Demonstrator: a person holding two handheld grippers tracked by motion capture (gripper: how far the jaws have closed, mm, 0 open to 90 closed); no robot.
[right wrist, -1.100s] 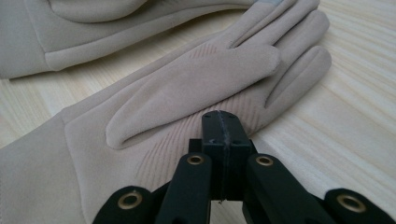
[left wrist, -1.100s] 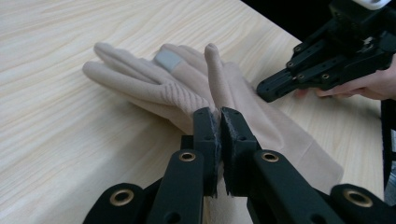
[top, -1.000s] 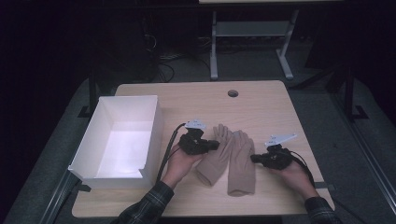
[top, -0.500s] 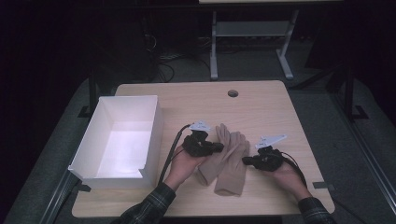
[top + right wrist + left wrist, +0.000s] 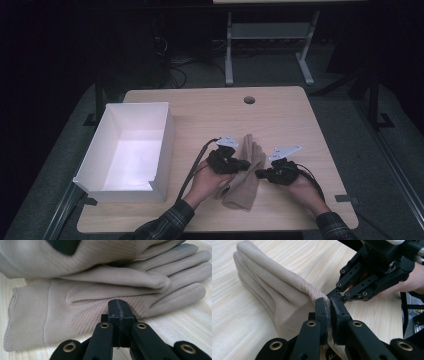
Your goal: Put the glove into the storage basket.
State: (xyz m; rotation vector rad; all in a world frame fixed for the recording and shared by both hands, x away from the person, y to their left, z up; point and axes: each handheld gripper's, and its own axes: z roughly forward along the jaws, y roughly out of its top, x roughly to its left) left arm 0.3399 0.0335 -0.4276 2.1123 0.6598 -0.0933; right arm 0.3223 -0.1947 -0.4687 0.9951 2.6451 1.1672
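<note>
The beige gloves [image 5: 245, 175] lay on the wooden table [image 5: 280, 110], right of the white box [image 5: 131, 147] and just apart from it. The left gripper [image 5: 246, 163] met the gloves from the box side; in the left gripper view its jaws pinched a raised fold of glove fabric [image 5: 312, 291]. The right gripper [image 5: 259, 174] stood on the gloves' far side from the box, jaws pressed together with nothing between them, tips just beside the lower glove [image 5: 82, 307]. Both gripper tips nearly met.
</note>
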